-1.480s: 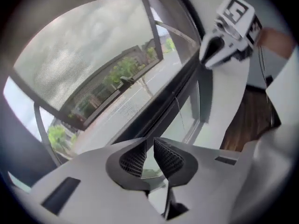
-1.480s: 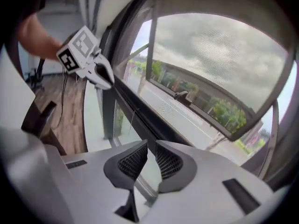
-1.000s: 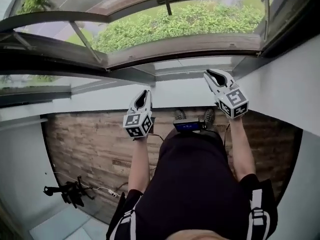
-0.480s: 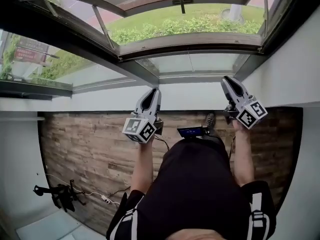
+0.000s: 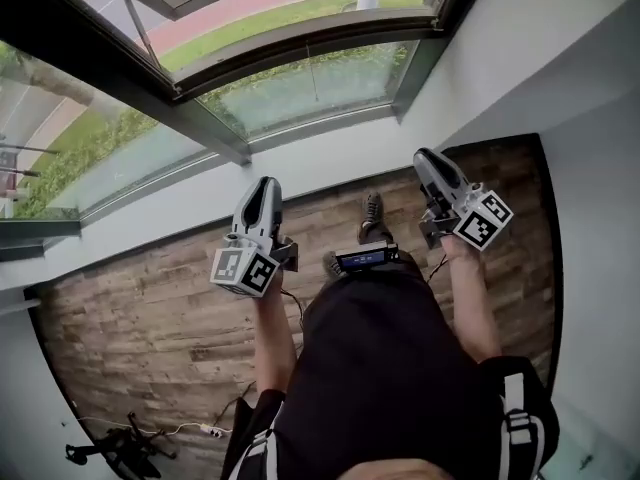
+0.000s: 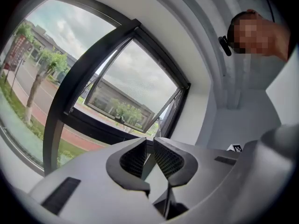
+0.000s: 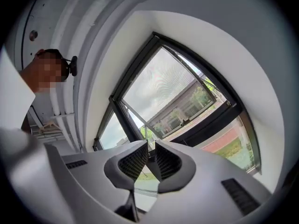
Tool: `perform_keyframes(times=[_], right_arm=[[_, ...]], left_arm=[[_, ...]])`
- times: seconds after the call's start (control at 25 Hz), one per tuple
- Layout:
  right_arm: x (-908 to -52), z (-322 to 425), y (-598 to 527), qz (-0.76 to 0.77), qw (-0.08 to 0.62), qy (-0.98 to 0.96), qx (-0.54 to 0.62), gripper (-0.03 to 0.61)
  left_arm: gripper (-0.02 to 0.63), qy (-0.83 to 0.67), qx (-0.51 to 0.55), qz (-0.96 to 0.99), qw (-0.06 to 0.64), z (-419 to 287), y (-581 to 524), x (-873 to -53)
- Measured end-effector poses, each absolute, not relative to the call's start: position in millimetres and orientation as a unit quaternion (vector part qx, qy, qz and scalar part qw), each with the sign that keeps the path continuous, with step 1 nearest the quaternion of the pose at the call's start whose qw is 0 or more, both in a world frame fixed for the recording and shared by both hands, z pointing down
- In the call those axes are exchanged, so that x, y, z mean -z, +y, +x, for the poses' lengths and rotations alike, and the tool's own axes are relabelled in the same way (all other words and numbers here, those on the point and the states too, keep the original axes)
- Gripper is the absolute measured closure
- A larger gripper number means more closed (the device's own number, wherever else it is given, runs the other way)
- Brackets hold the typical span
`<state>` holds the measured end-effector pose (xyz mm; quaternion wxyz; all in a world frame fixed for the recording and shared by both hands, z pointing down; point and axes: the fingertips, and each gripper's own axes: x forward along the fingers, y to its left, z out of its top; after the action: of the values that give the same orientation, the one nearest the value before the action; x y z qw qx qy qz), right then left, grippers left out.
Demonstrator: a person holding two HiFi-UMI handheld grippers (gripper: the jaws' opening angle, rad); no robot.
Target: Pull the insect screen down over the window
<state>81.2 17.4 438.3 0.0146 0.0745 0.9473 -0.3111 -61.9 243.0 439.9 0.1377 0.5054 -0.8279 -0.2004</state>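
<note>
The dark-framed window [image 5: 300, 78] runs along the top of the head view, with one sash [image 6: 122, 107] tilted outwards. I cannot pick out the insect screen or its pull bar in any view. My left gripper [image 5: 265, 184] is held up in front of the white sill, short of the window. Its jaws stand a narrow gap apart with nothing between them [image 6: 150, 143]. My right gripper [image 5: 426, 156] is raised near the window's right corner. It shows a similar narrow gap, nothing in it [image 7: 150, 146]. Both point level at the window [image 7: 173, 92].
A white sill [image 5: 150, 223] runs under the window and a white wall [image 5: 560, 58] closes the right side. Below lies a wooden floor [image 5: 130, 338], with a black stand and cable [image 5: 130, 448] at the lower left. The person's torso and shoes fill the middle.
The head view has swung, so the window now runs slantwise across the upper left. Both grippers rose and shifted sideways along the sill. Their jaws look unchanged.
</note>
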Motion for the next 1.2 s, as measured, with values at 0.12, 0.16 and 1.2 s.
perform_keyframes(times=[0.12,0.16,1.2], right_arm=[[-422.9,94.2,35.6,0.083,0.023,0.948,0.305,0.525],[-416.6,96.3,41.0,0.090,0.028,0.949,0.301,0.525],[-387.1,267.8,28.2,0.156,0.088,0.921,0.347,0.525]], left_arm=[[0.561,-0.821,0.212,0.513,0.133,-39.5,254.6,-430.5],[0.561,-0.821,0.213,0.514,0.128,-32.6,258.0,-426.0],[0.561,-0.830,0.176,0.518,0.109,167.0,229.2,-375.5]])
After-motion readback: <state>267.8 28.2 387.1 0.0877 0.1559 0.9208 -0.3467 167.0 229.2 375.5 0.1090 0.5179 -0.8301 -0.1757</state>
